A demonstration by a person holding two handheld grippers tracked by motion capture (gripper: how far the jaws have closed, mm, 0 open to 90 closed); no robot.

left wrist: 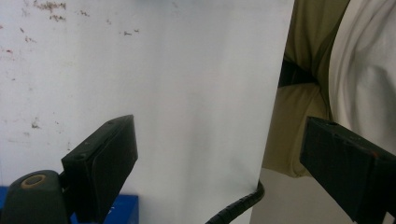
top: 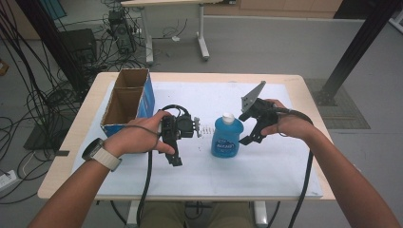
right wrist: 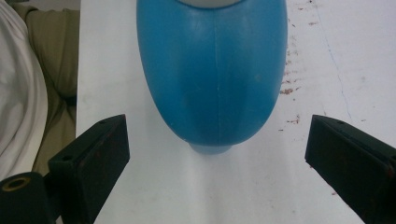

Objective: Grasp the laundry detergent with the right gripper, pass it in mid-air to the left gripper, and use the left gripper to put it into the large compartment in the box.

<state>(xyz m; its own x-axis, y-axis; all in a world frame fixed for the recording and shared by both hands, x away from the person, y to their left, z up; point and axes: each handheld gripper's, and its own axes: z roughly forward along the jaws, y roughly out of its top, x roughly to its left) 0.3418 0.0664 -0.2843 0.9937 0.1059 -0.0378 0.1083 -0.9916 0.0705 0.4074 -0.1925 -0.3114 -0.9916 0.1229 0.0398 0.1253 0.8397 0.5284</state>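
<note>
I am lining up my right gripper [top: 253, 124] on the blue bottle [top: 227, 137], which is standing upright in the middle of the white mat [top: 266, 166], just left of that gripper; its jaws are gaping wide, nothing between them yet. My left gripper [top: 175, 142] is waiting spread and empty, near the cardboard box [top: 124, 105]. Next I judge I must push forward until the pads flank the bottle, then squeeze. The label's white lettering is too blurred to read.

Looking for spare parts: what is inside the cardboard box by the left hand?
The cardboard box is open-topped with two compartments. The far one shows only bare cardboard walls; the near one's floor looks bare too, though its near wall hides part of the bottom.
</note>
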